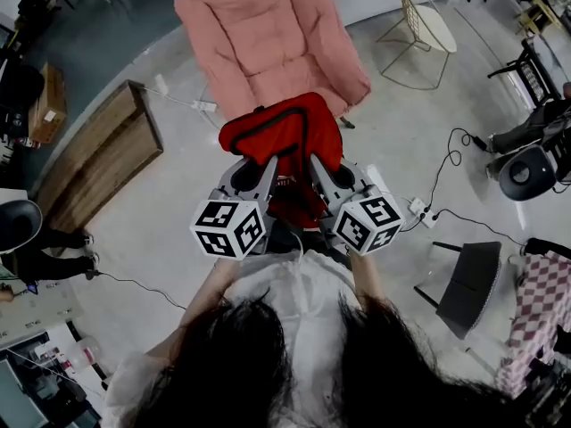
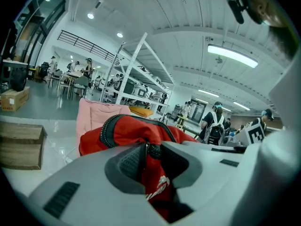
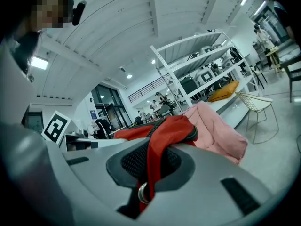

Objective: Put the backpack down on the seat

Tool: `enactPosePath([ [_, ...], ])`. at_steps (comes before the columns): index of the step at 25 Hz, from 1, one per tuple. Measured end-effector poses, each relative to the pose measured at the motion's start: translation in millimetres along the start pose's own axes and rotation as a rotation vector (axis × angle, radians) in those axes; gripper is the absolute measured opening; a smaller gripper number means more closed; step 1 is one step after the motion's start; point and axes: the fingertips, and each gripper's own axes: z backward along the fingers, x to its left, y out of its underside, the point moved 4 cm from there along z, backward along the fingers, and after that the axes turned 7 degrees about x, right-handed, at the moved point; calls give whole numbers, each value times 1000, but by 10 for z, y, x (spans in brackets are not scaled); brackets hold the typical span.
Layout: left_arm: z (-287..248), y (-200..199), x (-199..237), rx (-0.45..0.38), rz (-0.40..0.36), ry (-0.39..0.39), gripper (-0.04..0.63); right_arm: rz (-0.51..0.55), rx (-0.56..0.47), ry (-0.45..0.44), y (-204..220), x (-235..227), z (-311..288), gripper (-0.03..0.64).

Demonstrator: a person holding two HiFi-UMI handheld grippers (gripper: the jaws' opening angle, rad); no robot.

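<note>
A red backpack [image 1: 284,136] hangs in the air in front of me, gripped from both sides. It is close to my body and not yet on the seat.

The left tongs [image 2: 145,147] are pressed together on a fold of the bag's red fabric, just beside its black zipper. The cloth fills the gap between the grey jaws.

The right tongs [image 3: 151,150] are pinching a red strap. It runs down through the jaws, with a small metal ring at its lower end.

Just beyond the bag stands a pink padded chair [image 1: 268,34]. From the head view, the bag's far edge overlaps the front edge of the chair's seat. I cannot tell whether they touch.

The pale floor [image 1: 169,239] lies below. On it, to the left of the chair, is a low wooden bench [image 1: 98,145]. To the right stands a wire-frame chair [image 1: 424,25]. Nearer me on the right is a white power strip [image 1: 419,210] with a black cable, and beyond it a black chair [image 1: 468,283]. The gripper views show white metal shelving [image 2: 136,74] behind the pink chair.
</note>
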Motion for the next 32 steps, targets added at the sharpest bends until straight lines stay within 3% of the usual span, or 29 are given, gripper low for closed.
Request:
enactPosePath([
  [10, -597, -576, 606, 29, 4, 98, 95, -12, 5, 78, -372, -249, -750, 40],
  [20, -1030, -1132, 1169, 37, -57, 179, 97, -45, -61, 143, -698, -427, -1458, 40],
  [32, -1437, -1385, 1539, 63, -25, 138, 96, -41, -26, 105, -895, -753, -1999, 40],
])
